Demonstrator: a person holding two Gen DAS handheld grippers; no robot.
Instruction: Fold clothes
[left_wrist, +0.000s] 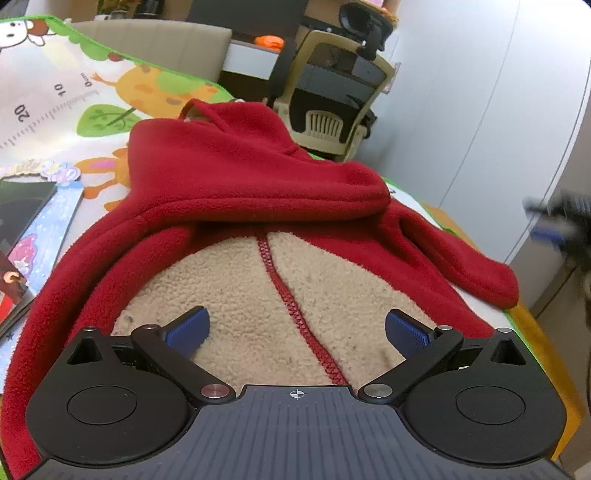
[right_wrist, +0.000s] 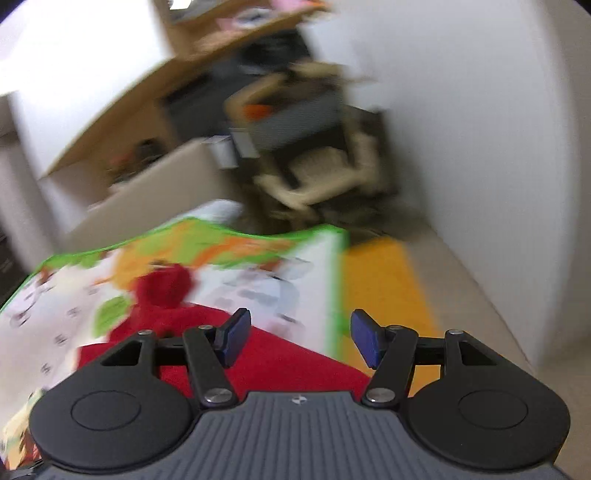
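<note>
A red fleece hooded jacket (left_wrist: 236, 173) with a beige fuzzy front and a red zipper (left_wrist: 291, 306) lies on a printed play mat (left_wrist: 48, 99). Its hood points away and one sleeve (left_wrist: 476, 269) sticks out to the right. My left gripper (left_wrist: 297, 330) hovers open just above the beige chest, one blue pad (left_wrist: 188, 328) on each side of the zipper. In the blurred right wrist view, my right gripper (right_wrist: 300, 338) is open and empty above the jacket's red edge (right_wrist: 280, 365), near the mat's green border (right_wrist: 334, 288). The right gripper also shows as a blur (left_wrist: 561, 221) at the far right of the left wrist view.
A picture book (left_wrist: 26, 243) lies on the mat left of the jacket. A beige and black office chair (left_wrist: 332, 96) stands beyond the mat, with a desk behind it. A white wall (left_wrist: 480, 92) runs along the right. A yellow mat strip (right_wrist: 380, 291) borders the play mat.
</note>
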